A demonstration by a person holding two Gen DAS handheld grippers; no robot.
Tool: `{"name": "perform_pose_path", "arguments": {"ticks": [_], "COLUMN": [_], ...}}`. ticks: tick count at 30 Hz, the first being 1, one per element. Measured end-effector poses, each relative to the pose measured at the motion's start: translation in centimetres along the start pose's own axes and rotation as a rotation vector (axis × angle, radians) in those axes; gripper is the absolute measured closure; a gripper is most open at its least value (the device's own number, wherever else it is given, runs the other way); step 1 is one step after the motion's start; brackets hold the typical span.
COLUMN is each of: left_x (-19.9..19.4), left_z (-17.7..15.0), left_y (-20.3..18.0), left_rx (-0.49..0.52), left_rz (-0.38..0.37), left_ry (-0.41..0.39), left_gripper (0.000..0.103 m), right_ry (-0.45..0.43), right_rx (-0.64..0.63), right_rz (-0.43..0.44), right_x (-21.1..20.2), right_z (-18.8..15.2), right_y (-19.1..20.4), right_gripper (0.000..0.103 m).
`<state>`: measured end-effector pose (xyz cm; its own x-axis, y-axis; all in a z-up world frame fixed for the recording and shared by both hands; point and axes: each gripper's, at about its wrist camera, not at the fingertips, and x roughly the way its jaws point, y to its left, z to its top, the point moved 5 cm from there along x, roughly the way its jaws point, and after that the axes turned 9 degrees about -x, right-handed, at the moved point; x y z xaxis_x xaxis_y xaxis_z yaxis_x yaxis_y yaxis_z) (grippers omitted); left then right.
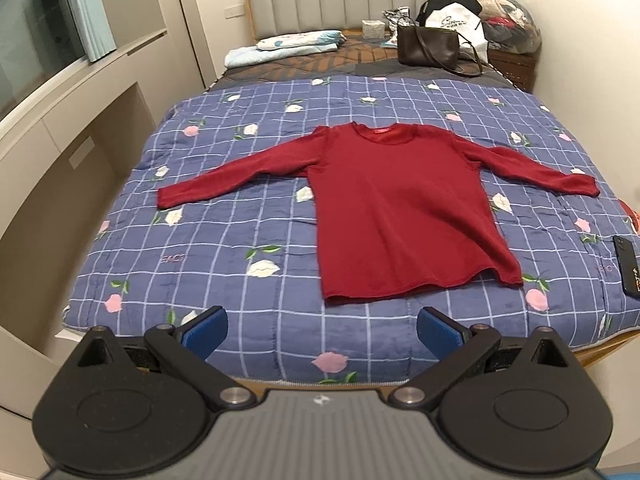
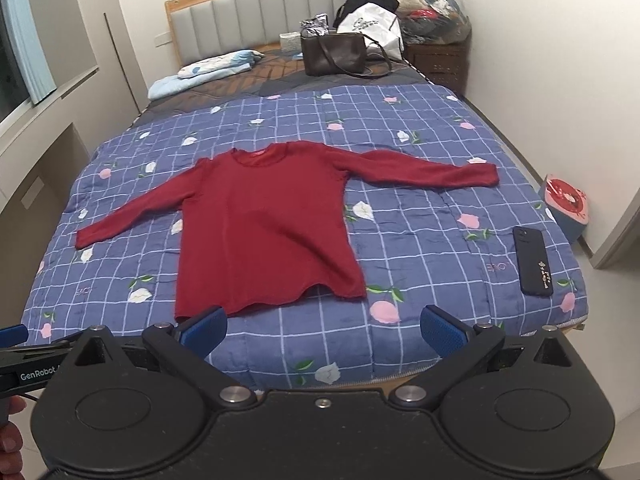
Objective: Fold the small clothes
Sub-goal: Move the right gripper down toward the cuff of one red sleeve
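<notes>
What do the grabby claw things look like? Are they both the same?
Nearly the same. Each has black arms on round black discs with silver screws, tipped with ribbed blue pads. The left gripper has a ridged grey body with a small white mark; the right gripper has a black body. The right view shows "GenRobot" on the left one's side.

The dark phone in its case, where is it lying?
The dark phone lies flat on the blue checked floral quilt, near the bed's right edge, right of the red long-sleeved sweater.
</notes>
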<state>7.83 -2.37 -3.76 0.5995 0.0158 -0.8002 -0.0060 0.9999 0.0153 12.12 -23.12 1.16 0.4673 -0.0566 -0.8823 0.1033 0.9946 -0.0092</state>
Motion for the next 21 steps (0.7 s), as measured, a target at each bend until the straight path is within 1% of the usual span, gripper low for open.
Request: {"name": "perform_pose_path", "arguments": {"ticks": [3, 6, 9, 12, 16, 21], "left_x": [1.1, 2.3, 3.2, 4.2, 5.0, 6.0], "left_z": [0.9, 2.3, 3.8, 5.5, 7.8, 10.0], "left_y": [-1.7, -3.7, -5.5, -7.6, -10.3, -12.3], "left_rx": [0.006, 0.004, 0.003, -0.005, -0.035, -0.055], "left_rz": [-0.001, 0.013, 0.007, 0.034, 0.051, 0.099], "left_ry": [0.009, 0.011, 0.008, 0.010, 0.027, 0.062], "left_gripper": [0.000, 0.000, 0.000, 0.000, 0.000, 0.000], "right_ry": [0.008, 0.012, 0.005, 0.008, 0.024, 0.039], "right_rx": [0.003, 0.010, 0.018, 0.002, -0.003, -0.018], "right_rz": [0.004, 0.031, 0.066, 0.082, 0.105, 0.151], "right_x": [1.1, 2.5, 4.0, 5.8, 7.9, 10.1], "right_z": [0.8, 2.1, 3.9, 5.9, 8.4, 10.7], "right_y": [-1.2, -2.7, -4.1, -5.9, -8.1, -9.9], "right_gripper": [0.000, 0.000, 0.000, 0.000, 0.000, 0.000]}}
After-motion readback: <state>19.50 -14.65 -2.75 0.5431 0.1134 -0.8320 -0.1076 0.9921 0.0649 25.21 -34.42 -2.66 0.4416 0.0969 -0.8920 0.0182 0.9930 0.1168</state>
